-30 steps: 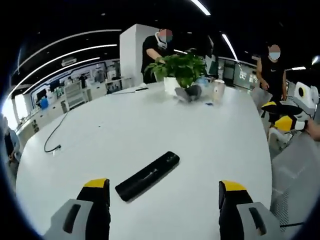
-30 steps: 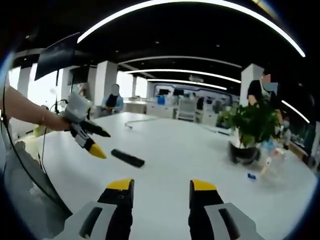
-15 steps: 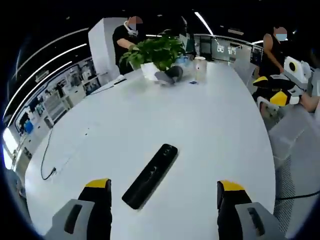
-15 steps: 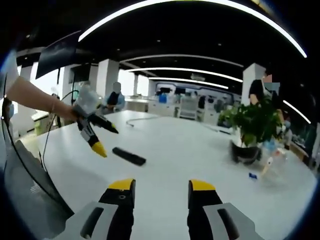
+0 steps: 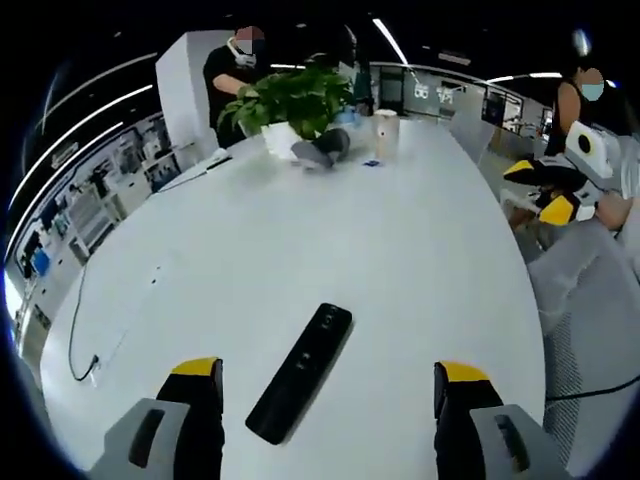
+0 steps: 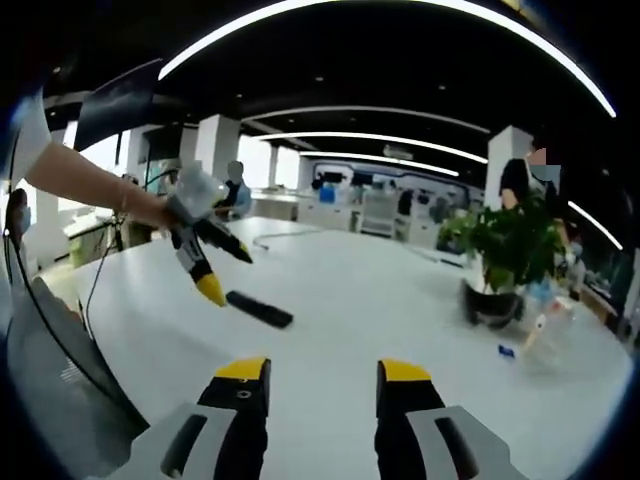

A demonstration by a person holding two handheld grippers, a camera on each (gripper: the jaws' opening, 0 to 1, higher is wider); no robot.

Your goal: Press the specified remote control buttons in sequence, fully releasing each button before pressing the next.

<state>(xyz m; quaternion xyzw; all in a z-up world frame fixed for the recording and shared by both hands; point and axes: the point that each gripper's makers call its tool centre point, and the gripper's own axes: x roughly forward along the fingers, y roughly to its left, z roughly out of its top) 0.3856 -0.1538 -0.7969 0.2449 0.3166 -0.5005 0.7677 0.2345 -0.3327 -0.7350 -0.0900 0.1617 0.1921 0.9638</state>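
Since the earlier frames the left tongs (image 6: pixel 222 270) have come in over the counter toward the remote, and in the right gripper view they now hang just above its near end; the remote lies lower and more lengthwise in the left gripper view, though much of that shift is the camera's own.

The white counter (image 5: pixel 300 230) spreads across the middle of the left gripper view and the lower half of the right gripper view (image 6: pixel 400 300). A potted plant (image 5: pixel 295 100) stands at its far end, upper centre of the left gripper view, with a pale cup (image 5: pixel 386 128) just to its right; the same plant (image 6: pixel 505 250) sits at right in the right gripper view. A dark cable (image 5: pixel 85 330) trails along the left edge.

The black remote (image 5: pixel 300 372) lies flat at lower centre, between the left tongs' (image 5: pixel 325 385) jaws, which stand wide apart and hold nothing. In the right gripper view the remote (image 6: pixel 259 309) lies left of centre.

The right tongs (image 6: pixel 318 385) stand open at a narrower gap, empty; they also show at the right edge of the left gripper view (image 5: pixel 548 190).
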